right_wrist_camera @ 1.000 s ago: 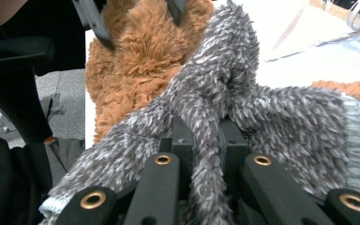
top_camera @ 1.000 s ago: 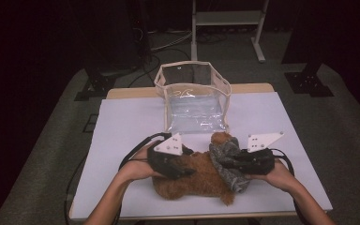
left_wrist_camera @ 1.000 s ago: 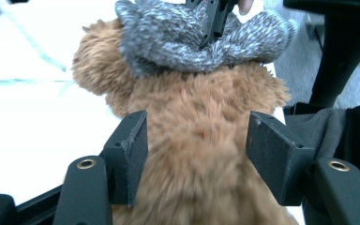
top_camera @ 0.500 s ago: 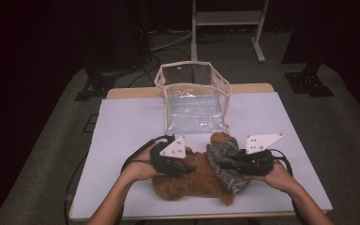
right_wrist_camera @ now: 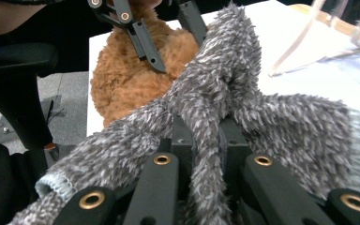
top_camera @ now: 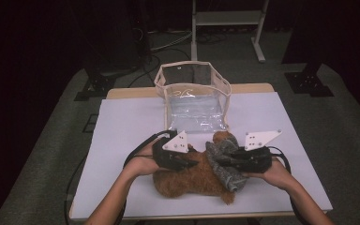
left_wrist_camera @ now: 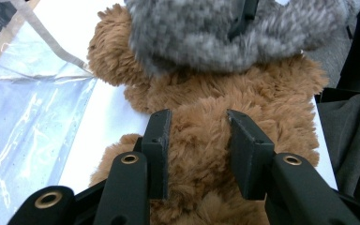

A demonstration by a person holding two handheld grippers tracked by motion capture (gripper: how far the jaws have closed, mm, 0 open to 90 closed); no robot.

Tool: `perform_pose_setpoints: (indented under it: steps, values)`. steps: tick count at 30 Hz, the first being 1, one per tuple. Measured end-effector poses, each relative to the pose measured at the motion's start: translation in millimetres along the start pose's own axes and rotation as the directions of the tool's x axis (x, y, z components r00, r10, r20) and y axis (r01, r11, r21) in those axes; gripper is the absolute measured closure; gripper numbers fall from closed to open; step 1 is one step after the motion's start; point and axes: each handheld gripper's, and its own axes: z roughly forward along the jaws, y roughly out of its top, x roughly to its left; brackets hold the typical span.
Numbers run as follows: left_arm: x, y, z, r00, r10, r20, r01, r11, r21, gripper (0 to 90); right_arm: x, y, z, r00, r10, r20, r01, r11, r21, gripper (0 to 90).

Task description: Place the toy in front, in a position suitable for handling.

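While the brown teddy bear (top_camera: 192,177) lies on the white table (top_camera: 122,140) before the clear bag (top_camera: 194,101), its body is pinched by the just-closing left gripper (left_wrist_camera: 198,140), seemingly to steady it; the grey cloth (right_wrist_camera: 225,108) is clamped by the right gripper (right_wrist_camera: 201,140), perhaps for dressing; the bear's face is hidden.

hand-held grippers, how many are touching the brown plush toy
1. The left hand-held gripper pinches the brown plush toy at its body; its jaws have just been closing. The right hand-held gripper grips the grey fuzzy garment.
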Motion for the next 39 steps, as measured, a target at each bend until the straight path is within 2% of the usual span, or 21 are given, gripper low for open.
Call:
perform_pose_setpoints:
  steps: [2, 6, 9, 10, 13, 14, 15, 16, 18, 21, 23, 24, 25, 26, 29, 32, 34, 35, 39]
  values:
    - [0.2, -0.4, 0.6, 0.9999, -0.010, -0.004, 0.010, 0.9999, -0.004, 61.4, -0.5, -3.9, -6.6, 0.9998, 0.001, 0.018, -0.001, 1.000, 0.012, 79.9]
    - [0.5, 1.8, -0.6, 1.0000, -0.002, -0.006, 0.002, 1.0000, 0.008, 60.9, -3.8, -15.3, -20.2, 0.9986, 0.005, 0.052, -0.007, 0.999, 0.039, 79.9]
    - [1.7, 0.8, -1.5, 1.0000, -0.007, -0.005, 0.008, 0.9999, 0.013, 60.7, -10.8, -28.5, -33.7, 0.9950, 0.037, 0.093, -0.042, 0.998, 0.053, 79.8]
    - [1.1, 0.3, -1.1, 0.9999, -0.017, -0.003, 0.017, 0.9998, 0.008, 60.6, -15.1, -36.3, -41.7, 0.9907, 0.057, 0.123, -0.064, 0.996, 0.059, 79.7]
    - [1.6, -0.4, -2.5, 0.9999, -0.016, -0.003, 0.016, 0.9998, 0.009, 60.4, -26.4, -61.4, -64.0, 0.9717, 0.119, 0.204, -0.139, 0.987, 0.083, 79.7]
    - [1.6, -0.4, -2.5, 0.9999, -0.016, -0.003, 0.016, 0.9998, 0.009, 60.4, -26.4, -61.4, -64.0, 0.9717, 0.119, 0.204, -0.139, 0.987, 0.083, 79.7]
    - [2.0, -0.4, -2.9, 0.9999, -0.013, -0.003, 0.013, 0.9998, 0.012, 60.3, -32.4, -81.5, -83.2, 0.9527, 0.171, 0.251, -0.196, 0.978, 0.077, 79.7]
    - [2.4, -0.4, -3.1, 0.9999, -0.013, -0.002, 0.013, 0.9998, 0.012, 60.3, -33.9, -87.6, -89.6, 0.9470, 0.182, 0.264, -0.209, 0.975, 0.075, 79.7]
    - [2.5, -0.4, -2.9, 0.9999, -0.014, -0.001, 0.014, 0.9998, 0.012, 60.2, -36.5, -101.9, -105.3, 0.9281, 0.219, 0.301, -0.249, 0.966, 0.064, 79.7]
    - [3.2, 0.8, -2.1, 0.9999, -0.016, -0.002, 0.016, 0.9998, 0.012, 60.0, -38.3, -116.4, -121.6, 0.9068, 0.250, 0.339, -0.282, 0.958, 0.048, 79.5]
    - [3.4, 1.6, -2.0, 0.9999, -0.013, 0.001, 0.013, 0.9998, 0.015, 59.8, -38.9, -121.3, -124.5, 0.9000, 0.253, 0.355, -0.290, 0.956, 0.054, 78.4]
    - [3.4, 1.6, -2.0, 0.9999, -0.013, 0.001, 0.013, 0.9998, 0.015, 59.7, -38.9, -121.3, -124.5, 0.9000, 0.253, 0.355, -0.290, 0.956, 0.054, 78.4]
    - [3.3, 1.8, -1.8, 0.9998, -0.017, 0.003, 0.017, 0.9998, 0.012, 59.6, -40.4, -126.4, -121.5, 0.8924, 0.251, 0.375, -0.299, 0.951, 0.075, 72.8]
    - [3.4, 1.7, -1.8, 0.9998, -0.018, 0.004, 0.018, 0.9998, 0.012, 59.5, -41.2, -128.2, -119.3, 0.8916, 0.252, 0.376, -0.304, 0.949, 0.086, 71.7]
    - [4.0, 1.3, -2.0, 0.9998, -0.018, 0.009, 0.018, 0.9998, 0.011, 59.3, -40.3, -128.8, -115.9, 0.8979, 0.259, 0.356, -0.305, 0.949, 0.077, 62.5]
    - [4.8, -0.1, -2.7, 0.9997, -0.022, 0.013, 0.022, 0.9998, 0.004, 59.2, -36.1, -119.6, -115.0, 0.9124, 0.247, 0.326, -0.284, 0.956, 0.069, 55.7]
    - [4.8, -0.4, -2.9, 0.9997, -0.022, 0.015, 0.022, 0.9998, 0.004, 59.1, -34.7, -115.4, -115.1, 0.9157, 0.245, 0.319, -0.280, 0.957, 0.070, 53.1]
    - [4.6, -1.0, -3.0, 0.9995, -0.029, 0.015, 0.029, 0.9996, -0.001, 59.1, -32.0, -105.5, -115.2, 0.9236, 0.224, 0.311, -0.258, 0.964, 0.070, 49.5]
    - [4.5, -1.6, -3.5, 0.9994, -0.030, 0.016, 0.030, 0.9995, -0.002, 59.1, -26.0, -84.8, -111.3, 0.9426, 0.187, 0.277, -0.212, 0.975, 0.062, 46.6]
